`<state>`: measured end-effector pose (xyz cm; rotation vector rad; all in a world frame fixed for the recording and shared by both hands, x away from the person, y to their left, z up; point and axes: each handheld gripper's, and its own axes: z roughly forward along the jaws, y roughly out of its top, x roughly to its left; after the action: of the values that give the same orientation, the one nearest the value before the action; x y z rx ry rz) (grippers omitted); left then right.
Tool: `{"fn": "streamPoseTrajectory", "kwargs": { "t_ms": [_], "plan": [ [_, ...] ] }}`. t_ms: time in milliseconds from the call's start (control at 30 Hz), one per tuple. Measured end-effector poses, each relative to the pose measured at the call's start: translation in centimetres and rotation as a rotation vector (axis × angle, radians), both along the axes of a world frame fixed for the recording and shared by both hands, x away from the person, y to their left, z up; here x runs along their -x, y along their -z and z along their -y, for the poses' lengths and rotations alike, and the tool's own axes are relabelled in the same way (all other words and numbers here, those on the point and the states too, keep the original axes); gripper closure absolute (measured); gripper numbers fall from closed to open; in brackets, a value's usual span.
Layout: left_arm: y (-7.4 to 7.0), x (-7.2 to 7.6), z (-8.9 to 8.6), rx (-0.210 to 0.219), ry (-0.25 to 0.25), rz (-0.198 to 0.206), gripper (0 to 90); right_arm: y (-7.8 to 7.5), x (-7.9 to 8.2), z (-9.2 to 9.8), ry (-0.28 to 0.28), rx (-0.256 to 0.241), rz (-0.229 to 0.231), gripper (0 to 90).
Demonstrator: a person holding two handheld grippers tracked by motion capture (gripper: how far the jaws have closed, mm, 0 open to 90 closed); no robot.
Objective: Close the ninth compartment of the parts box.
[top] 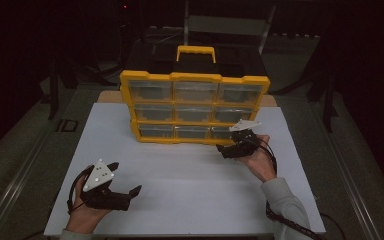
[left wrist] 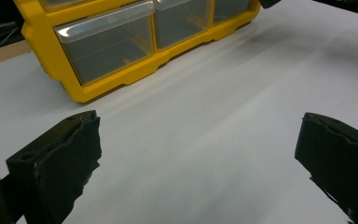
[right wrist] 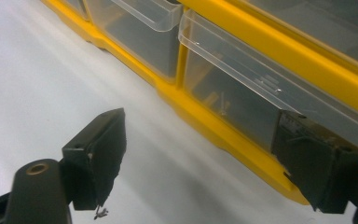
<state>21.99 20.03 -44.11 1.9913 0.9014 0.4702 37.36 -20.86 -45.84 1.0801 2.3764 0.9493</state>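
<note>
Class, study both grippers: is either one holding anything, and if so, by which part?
Nothing is held. The left gripper is open above the white table surface; the right gripper is open beside the bottom-right clear plastic drawer of the yellow organiser cabinet.

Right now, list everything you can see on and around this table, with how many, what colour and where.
Drawer organizer: one, yellow frame with nine clear drawers in three rows, black back and yellow handle, upright at the far middle of the table.
White sheet: one, covering the table top.
Bottom right drawer: clear, shut, small items inside too blurred to name.
Left gripper: one, black, jaws wide open, over the near left of the sheet.
Right gripper: one, black, jaws open, by the bottom right drawer.
Hands: two, one holding each gripper.
</note>
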Motion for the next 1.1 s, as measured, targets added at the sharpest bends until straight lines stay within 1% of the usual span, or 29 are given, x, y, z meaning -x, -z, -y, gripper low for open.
{"fn": "streamPoseTrajectory", "kwargs": {
  "t_ms": [133,333,500,600,800,900,1000,1100],
  "plan": [
    [0.0,-0.1,0.2,-0.005,0.006,0.002,0.9,0.1,0.1,0.1,0.003,-0.011,-0.002,17.5],
    [0.0,0.0,0.1,-0.004,0.006,0.005,0.9,-0.2,0.9,0.8,0.002,-0.042,0.007,17.5],
    [-0.1,0.0,0.1,-0.004,0.005,0.006,0.9,-0.5,1.5,1.5,0.010,-0.063,0.019,17.0],
    [0.0,-0.1,0.1,-0.004,0.003,0.003,0.9,-0.7,1.9,1.8,0.017,-0.068,0.028,14.7],
    [0.0,0.0,0.1,-0.003,0.002,0.005,0.9,-1.0,2.8,2.3,0.022,-0.089,0.040,14.6],
    [0.0,0.0,0.1,-0.004,0.003,0.007,0.9,-1.3,3.3,2.5,0.028,-0.090,0.048,14.5],
    [-0.1,-0.1,0.1,-0.003,0.003,0.008,0.9,-1.5,3.7,2.7,0.034,-0.104,0.050,14.4],
    [0.0,-0.2,0.2,-0.002,0.002,0.005,0.9,-1.5,4.3,2.7,0.034,-0.094,0.054,13.6]
  ]
}}
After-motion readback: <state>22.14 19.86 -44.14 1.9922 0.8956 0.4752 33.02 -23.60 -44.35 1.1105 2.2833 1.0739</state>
